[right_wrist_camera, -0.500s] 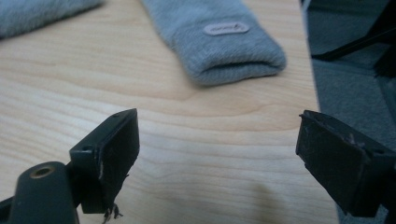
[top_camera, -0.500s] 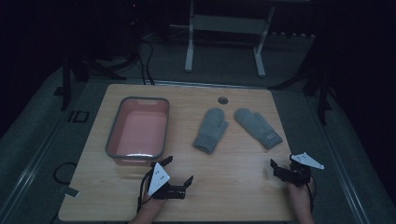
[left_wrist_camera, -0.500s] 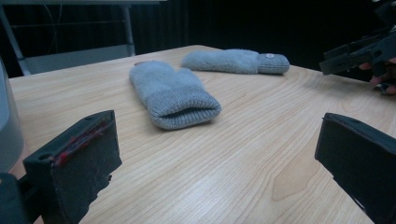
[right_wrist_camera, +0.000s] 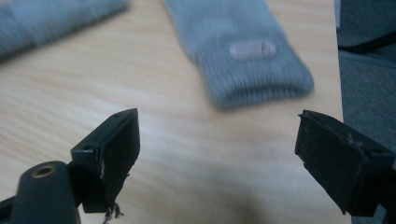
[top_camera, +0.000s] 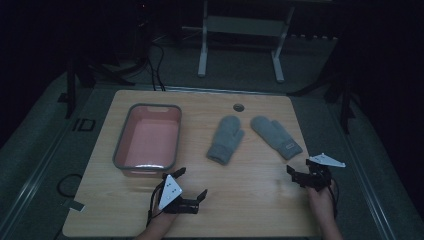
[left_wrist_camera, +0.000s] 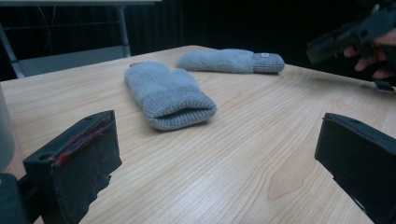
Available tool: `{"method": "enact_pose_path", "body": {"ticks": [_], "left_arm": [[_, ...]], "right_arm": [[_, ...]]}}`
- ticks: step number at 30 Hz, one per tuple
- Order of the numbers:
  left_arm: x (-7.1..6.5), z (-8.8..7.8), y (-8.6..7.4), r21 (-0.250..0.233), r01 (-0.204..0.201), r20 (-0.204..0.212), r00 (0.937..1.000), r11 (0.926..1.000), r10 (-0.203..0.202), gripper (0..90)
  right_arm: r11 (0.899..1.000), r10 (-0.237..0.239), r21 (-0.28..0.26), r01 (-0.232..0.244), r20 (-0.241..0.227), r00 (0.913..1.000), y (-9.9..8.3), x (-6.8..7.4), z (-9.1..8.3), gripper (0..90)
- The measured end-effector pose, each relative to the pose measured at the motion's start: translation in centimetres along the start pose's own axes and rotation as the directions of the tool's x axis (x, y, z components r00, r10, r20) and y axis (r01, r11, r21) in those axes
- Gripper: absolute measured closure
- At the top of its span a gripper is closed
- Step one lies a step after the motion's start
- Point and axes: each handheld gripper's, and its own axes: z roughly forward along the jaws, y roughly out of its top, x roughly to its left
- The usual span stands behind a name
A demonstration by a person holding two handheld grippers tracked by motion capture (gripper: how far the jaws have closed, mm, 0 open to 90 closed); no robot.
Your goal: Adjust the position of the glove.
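Note:
Two grey knitted mittens lie flat on the wooden table, the left mitten and the right mitten. My left gripper is open and empty near the front edge. In the left gripper view it points level toward the left mitten's cuff, with the other mitten behind. My right gripper is open and empty at the front right. In the right gripper view it hovers just short of the labelled cuff of the right mitten.
A pink basin with a grey rim stands at the table's left, just beyond my left gripper. A round cable hole sits near the far edge. Metal stand legs rise from the floor behind the table. The surroundings are dark.
My right gripper has edged slightly up the table toward the right mitten. The left gripper and both mittens have stayed in place.

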Motion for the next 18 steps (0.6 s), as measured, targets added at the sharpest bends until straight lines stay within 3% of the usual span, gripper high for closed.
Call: {"method": "enact_pose_path", "body": {"ticks": [14, 18], "left_arm": [[0.1, -0.1, 0.0, 0.006, 0.004, -0.006, 1.0, 1.0, -0.004, 0.2], [0.1, -0.1, 0.0, 0.007, 0.002, -0.006, 1.0, 1.0, -0.002, 0.2]], "right_arm": [[0.99, -0.121, -0.086, 0.115, -0.073, 0.99, 7.8, 2.9, 0.3, 13.8], [0.988, -0.136, -0.1, 0.121, -0.155, 0.9784, 9.8, 4.2, 1.3, 13.8]]}}
